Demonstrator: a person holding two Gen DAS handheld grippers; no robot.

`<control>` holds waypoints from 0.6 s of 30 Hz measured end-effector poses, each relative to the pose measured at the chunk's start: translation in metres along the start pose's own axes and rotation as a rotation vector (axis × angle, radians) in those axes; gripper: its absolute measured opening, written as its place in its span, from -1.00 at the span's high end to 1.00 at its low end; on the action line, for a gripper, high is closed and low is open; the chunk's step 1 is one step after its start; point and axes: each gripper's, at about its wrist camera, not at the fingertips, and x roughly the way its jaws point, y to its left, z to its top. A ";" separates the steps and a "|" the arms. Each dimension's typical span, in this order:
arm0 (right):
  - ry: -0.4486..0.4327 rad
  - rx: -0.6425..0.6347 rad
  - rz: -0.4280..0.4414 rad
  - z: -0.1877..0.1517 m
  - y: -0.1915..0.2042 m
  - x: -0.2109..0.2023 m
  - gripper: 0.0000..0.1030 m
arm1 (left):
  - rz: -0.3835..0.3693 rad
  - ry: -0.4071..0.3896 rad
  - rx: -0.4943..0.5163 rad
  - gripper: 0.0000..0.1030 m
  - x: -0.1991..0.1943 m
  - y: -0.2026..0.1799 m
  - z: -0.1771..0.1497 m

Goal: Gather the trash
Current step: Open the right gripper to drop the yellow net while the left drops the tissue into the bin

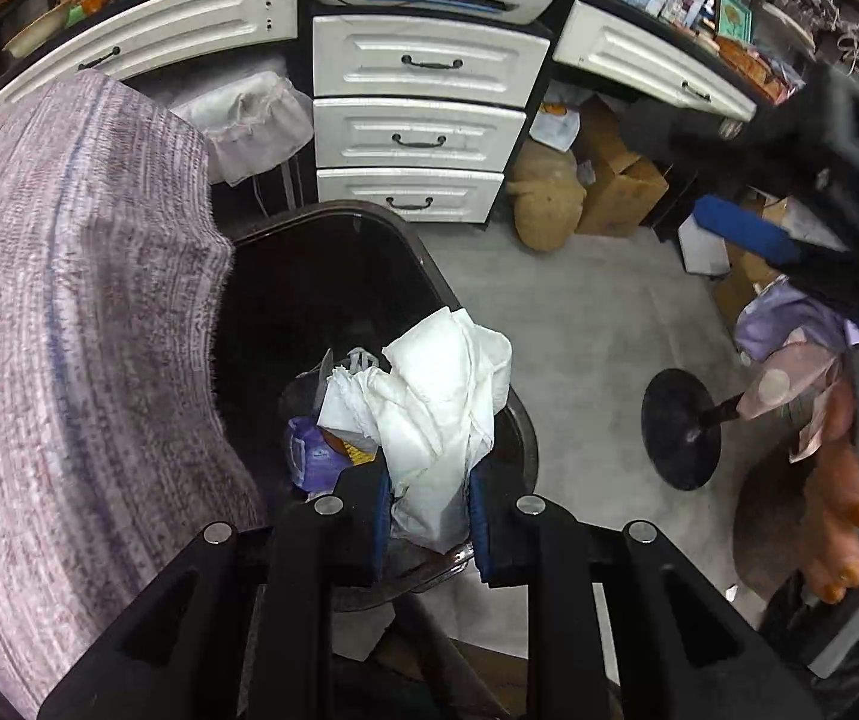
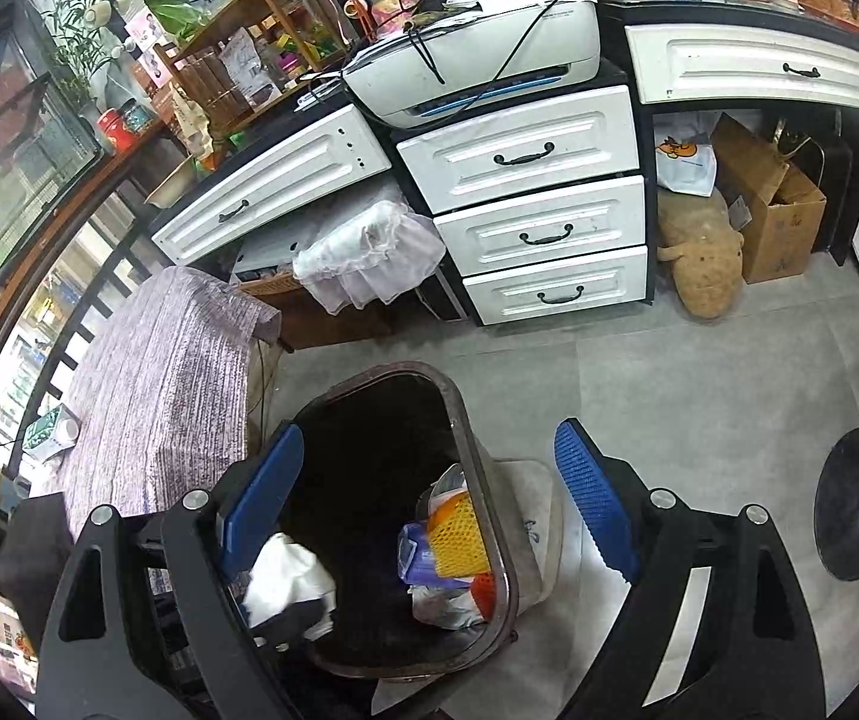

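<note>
A dark trash bin stands on the floor beside the table; it also shows in the right wrist view. My left gripper is shut on a crumpled white tissue and holds it over the bin's near rim. The tissue also shows in the right wrist view. Inside the bin lie an orange mesh wrapper and a purple packet. My right gripper is open and empty above the bin. It appears at the right edge of the left wrist view.
A table with a purple-grey cloth is left of the bin; a green carton lies on it. White drawers with a printer stand behind. Cardboard boxes and a black stool base are on the right.
</note>
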 end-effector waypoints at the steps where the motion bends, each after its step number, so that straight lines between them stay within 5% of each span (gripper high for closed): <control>1: 0.000 0.000 0.003 0.000 0.000 0.000 -0.65 | 0.004 0.008 0.003 0.59 0.003 0.000 0.000; 5: 0.003 0.004 0.009 -0.001 0.001 0.000 -0.65 | 0.011 0.043 -0.002 0.57 0.013 0.001 0.002; 7: 0.006 0.000 0.011 -0.002 0.002 0.001 -0.65 | 0.020 0.059 0.020 0.39 0.018 -0.002 0.002; 9: 0.007 -0.002 0.013 -0.002 0.002 0.000 -0.65 | 0.039 0.059 0.036 -0.11 0.022 -0.005 0.001; 18: -0.016 0.013 0.015 0.002 -0.003 -0.008 -0.65 | 0.030 0.012 0.030 -0.68 0.012 -0.005 -0.001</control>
